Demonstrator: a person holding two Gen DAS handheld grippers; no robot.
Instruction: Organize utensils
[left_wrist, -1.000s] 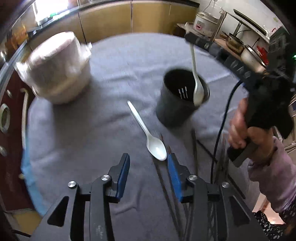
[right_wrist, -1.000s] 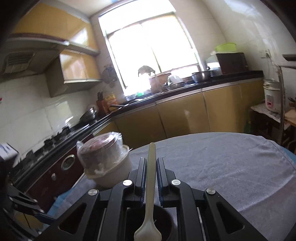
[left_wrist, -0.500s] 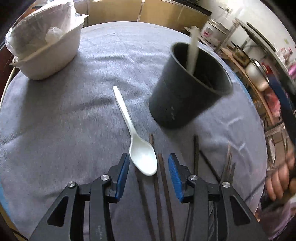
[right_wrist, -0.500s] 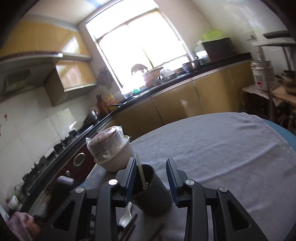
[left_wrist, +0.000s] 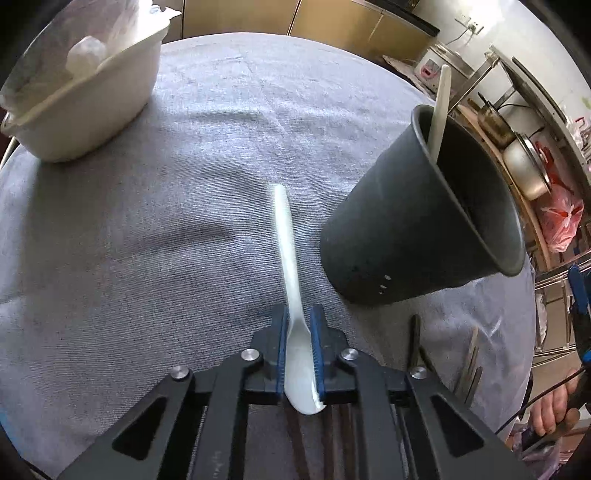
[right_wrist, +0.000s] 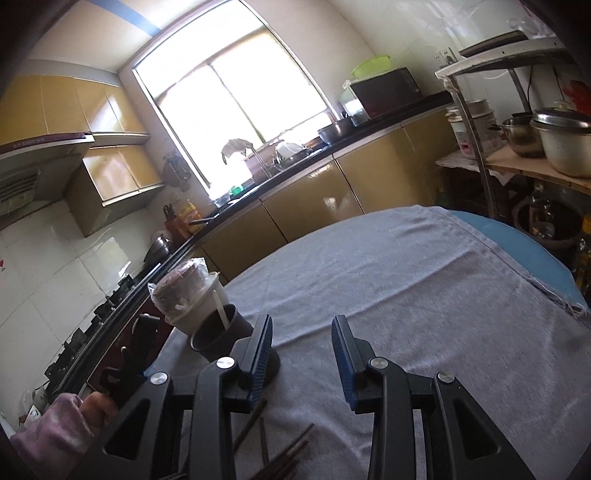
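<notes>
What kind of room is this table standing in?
A home kitchen, most likely: glossy yellow cabinets under a black countertop, a dark microwave oven by the window, and steel cooking pots on a shelf beside the grey-clothed round table.

On the desk (left_wrist: 207, 155), a spoon (left_wrist: 288, 251) lies lengthwise before the left tongs (left_wrist: 298, 332), its bowl end between the two pads and its handle pointing away toward the far edge. Just right of that spoon stands a cup (left_wrist: 417, 229) with a second spoon (left_wrist: 441, 107) leaning in it, and a bowl (left_wrist: 92, 96) sits well apart at the far left. Chopsticks (left_wrist: 469, 369) lie on the desk nearer than the cup, to the right of the left tongs, and the right tongs (right_wrist: 301, 354) hang over the desk behind the chopsticks, with the cup to their left.
</notes>
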